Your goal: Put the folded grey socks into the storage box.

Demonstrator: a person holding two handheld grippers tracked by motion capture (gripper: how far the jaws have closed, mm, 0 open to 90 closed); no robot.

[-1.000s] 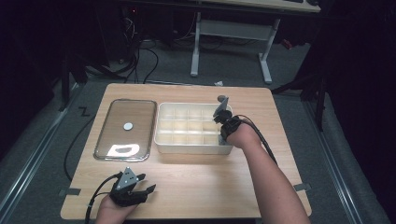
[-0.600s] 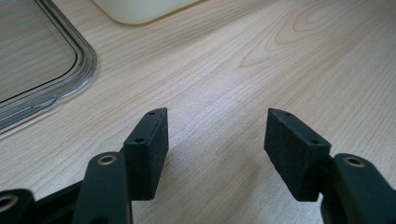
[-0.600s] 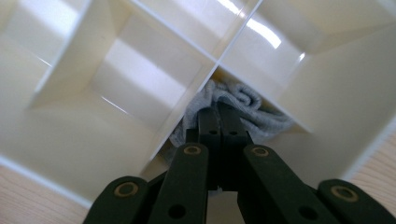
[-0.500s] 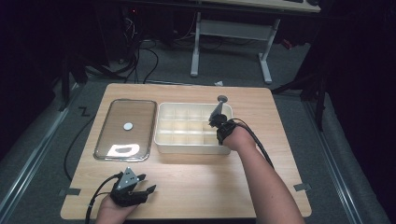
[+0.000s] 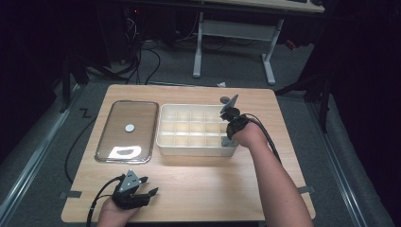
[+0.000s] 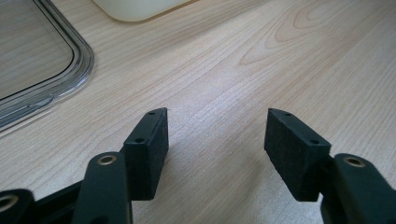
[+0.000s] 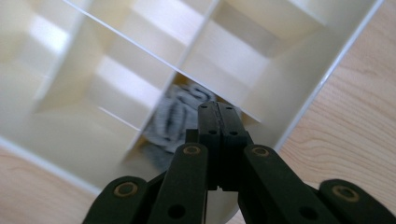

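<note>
A divided cream tray (image 5: 189, 142) sits mid-table. The right gripper (image 7: 218, 108), jaws pressed together, dips into its near right corner compartment beside a grey crumpled item (image 7: 175, 122) — whether pinched, unclear. Lifting carelessly might snag a divider and drag the tray.

The high camera hung above the person's edge of the desk (image 5: 198, 184), looking forward and down from far enough to take in the whole top and the floor beyond. The left tongs' (image 6: 217, 140) camera sat low and close near the near-left corner, facing the clear lid (image 6: 42, 70) and compartment box (image 6: 140, 7), both shared with the high view. The right tongs' (image 7: 218, 114) camera looked steeply down, very close, into that box (image 7: 299, 79) by the right edge.
</note>
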